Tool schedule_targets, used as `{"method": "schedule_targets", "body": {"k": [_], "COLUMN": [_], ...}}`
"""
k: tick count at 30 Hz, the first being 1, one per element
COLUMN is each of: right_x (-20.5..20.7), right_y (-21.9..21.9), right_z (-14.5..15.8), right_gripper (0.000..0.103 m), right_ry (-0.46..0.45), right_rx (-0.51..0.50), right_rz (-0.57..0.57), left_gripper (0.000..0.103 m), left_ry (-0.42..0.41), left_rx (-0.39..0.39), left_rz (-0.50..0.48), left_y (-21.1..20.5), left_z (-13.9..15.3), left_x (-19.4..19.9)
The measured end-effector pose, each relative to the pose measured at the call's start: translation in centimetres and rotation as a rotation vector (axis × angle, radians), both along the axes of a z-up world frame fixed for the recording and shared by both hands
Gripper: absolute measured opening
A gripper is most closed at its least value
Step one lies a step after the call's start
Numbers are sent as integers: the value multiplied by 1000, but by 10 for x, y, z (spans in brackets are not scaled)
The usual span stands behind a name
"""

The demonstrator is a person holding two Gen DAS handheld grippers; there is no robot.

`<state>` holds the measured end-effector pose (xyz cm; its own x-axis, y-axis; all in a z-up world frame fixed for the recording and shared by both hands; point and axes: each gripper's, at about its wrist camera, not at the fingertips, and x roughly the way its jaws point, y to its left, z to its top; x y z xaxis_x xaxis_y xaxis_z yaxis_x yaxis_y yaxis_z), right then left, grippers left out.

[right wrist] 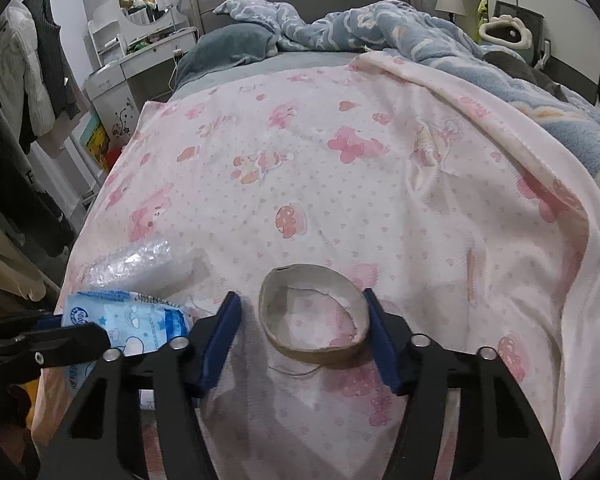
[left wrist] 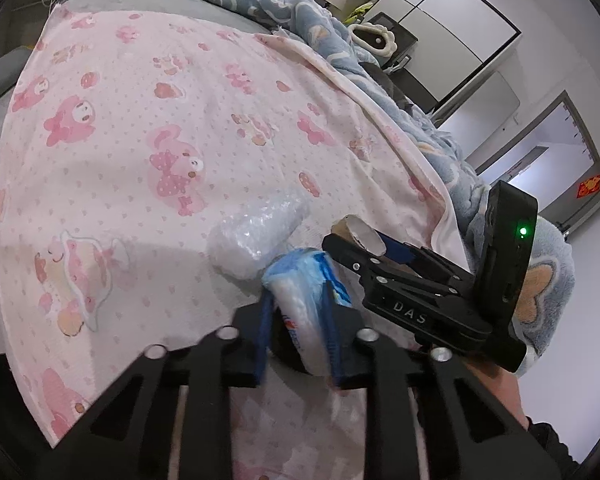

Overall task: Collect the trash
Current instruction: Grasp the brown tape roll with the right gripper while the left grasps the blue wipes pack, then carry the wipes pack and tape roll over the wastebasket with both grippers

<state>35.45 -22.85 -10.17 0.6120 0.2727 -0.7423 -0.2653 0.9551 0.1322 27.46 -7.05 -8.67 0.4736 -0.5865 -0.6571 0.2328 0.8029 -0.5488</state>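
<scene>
Trash lay on the bed (right wrist: 380, 200): left claw (left wrist: 300, 312) clenched on a soft tissue pack (left wrist: 308, 292); right claw (right wrist: 304, 344) spread around a light, crushable cardboard ring (right wrist: 284, 344), best pinched across its rim.

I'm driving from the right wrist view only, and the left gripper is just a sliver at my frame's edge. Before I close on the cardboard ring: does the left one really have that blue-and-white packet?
Observer: Yes. In the left wrist view the left gripper is shut on the packet, with a blue pad pressed against each side.
Operator: Did it catch the bubble wrap as well?
Observer: No. The bubble wrap lies on the pink blanket just beyond the packet's far end, outside the fingers.
</scene>
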Motion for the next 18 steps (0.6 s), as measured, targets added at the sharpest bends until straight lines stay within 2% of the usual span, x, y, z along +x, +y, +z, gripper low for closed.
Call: {"method": "schedule_targets", "body": {"k": [2,8,14,18], "right_x": [0,-2,-8,-13], "right_y": [-2,-4,-12,-14], "right_z": [1,9,30,44], "right_gripper": [49,49,49,49], "right_ry": [2,-9,-44,-66], "right_rx": [4,12,34,37], "right_rz": [-7,-14,-47,-53], "left_gripper": [19,15,13,12], "left_ry": [-15,-103,-206,-255], "left_rx": [15,41,50,84], "left_rz": [-11,-31,-52,-71], "left_y": [-3,-9,-11,-11], "left_z": [2,17,38,48], "left_x": [-1,-10,-26,-37]}}
